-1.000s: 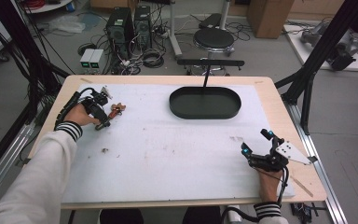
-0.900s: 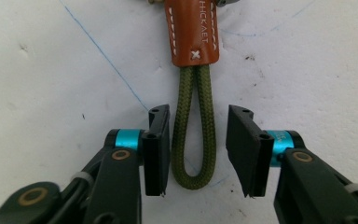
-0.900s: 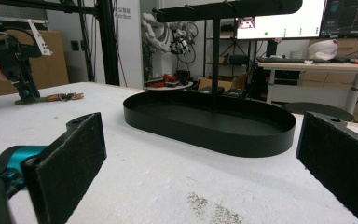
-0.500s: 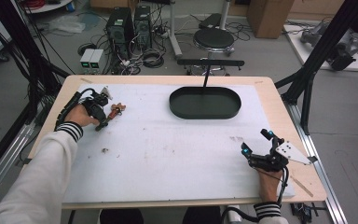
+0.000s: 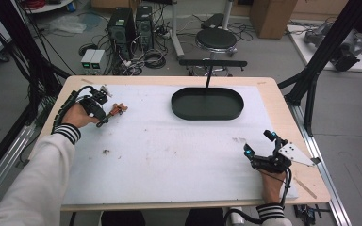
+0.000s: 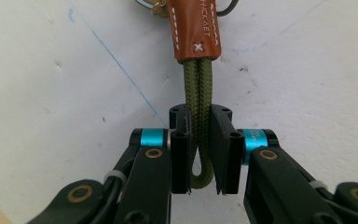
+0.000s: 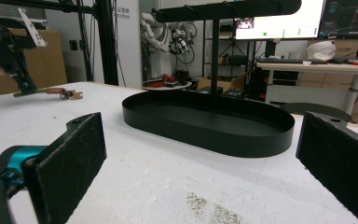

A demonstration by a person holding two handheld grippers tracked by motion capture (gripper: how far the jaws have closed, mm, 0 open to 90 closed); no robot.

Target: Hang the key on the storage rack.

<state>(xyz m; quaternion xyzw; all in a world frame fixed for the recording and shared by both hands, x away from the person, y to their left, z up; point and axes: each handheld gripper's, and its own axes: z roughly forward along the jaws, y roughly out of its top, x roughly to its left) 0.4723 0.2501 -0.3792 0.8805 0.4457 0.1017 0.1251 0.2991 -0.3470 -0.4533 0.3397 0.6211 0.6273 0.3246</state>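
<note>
A keychain (image 5: 118, 109) with a brown leather tab (image 6: 193, 32) and an olive green cord loop (image 6: 198, 88) lies on the white table mat at the far left. My left gripper (image 5: 104, 121) is at its near end, jaws closed on the cord loop (image 6: 200, 116). My right gripper (image 5: 259, 143) rests near the front right of the table, wide open, nothing between its pads (image 7: 200, 158). Across the table from it are the left gripper (image 7: 25, 86) and the keychain (image 7: 65, 93).
A black oval tray (image 5: 207, 115) sits at the back centre, with a black T-shaped stand (image 5: 212, 62) rising from it; it lies ahead of the right gripper (image 7: 242, 140). The white mat (image 5: 169, 155) covers most of the wooden table.
</note>
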